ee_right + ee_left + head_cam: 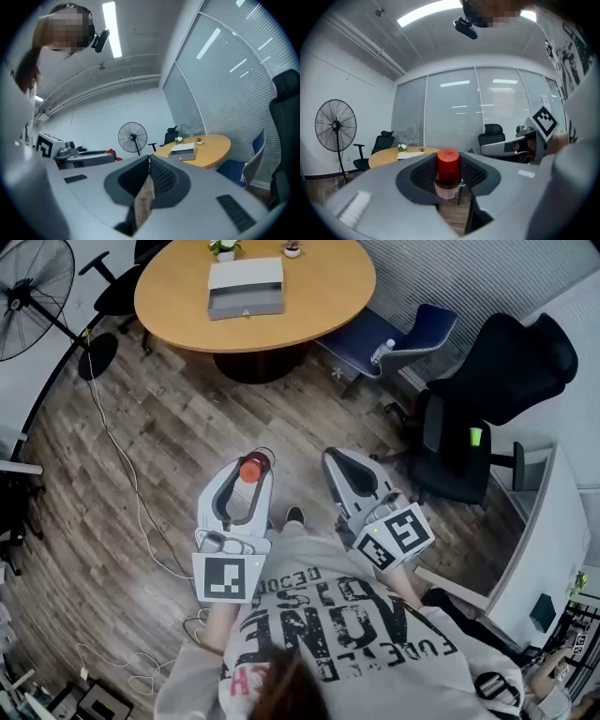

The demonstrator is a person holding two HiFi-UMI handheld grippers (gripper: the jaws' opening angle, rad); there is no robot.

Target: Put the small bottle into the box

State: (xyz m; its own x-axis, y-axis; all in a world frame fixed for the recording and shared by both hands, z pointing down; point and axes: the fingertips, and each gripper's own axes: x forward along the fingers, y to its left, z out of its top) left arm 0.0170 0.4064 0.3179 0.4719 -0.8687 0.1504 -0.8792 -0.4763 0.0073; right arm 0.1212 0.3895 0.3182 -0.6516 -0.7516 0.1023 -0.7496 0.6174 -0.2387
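Note:
My left gripper is shut on a small bottle with a red cap, held upright over the wooden floor. In the left gripper view the bottle stands between the dark pads. My right gripper hangs beside it, shut with nothing in it; in its own view the right gripper has its tips touching. The grey box lies open on the round wooden table, well ahead of both grippers. The box also shows far off in the right gripper view.
A standing fan is at the far left, with cables trailing over the floor. A blue chair and a black office chair stand to the right of the table. A white desk runs along the right edge.

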